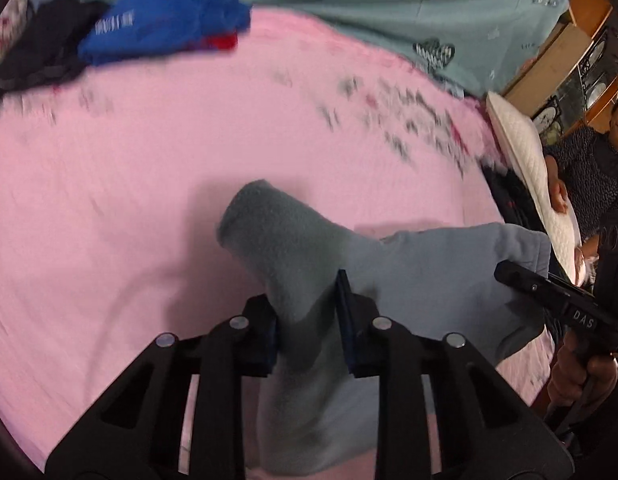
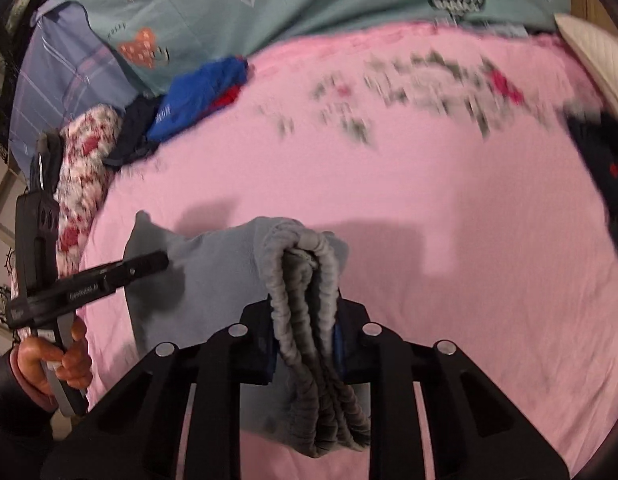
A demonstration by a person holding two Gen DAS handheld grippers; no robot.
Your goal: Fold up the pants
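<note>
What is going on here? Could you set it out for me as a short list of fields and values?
surface: pink bedsheet
item being handled: grey pants, bunched and lifted off the sheet
left gripper: closed on a fold of the pants
right gripper: closed on the gathered elastic waistband
other clothes: blue garment at the far edge of the sheet
behind the sheet: teal quilt with heart patterns
bystander: a person sits at the bedside
</note>
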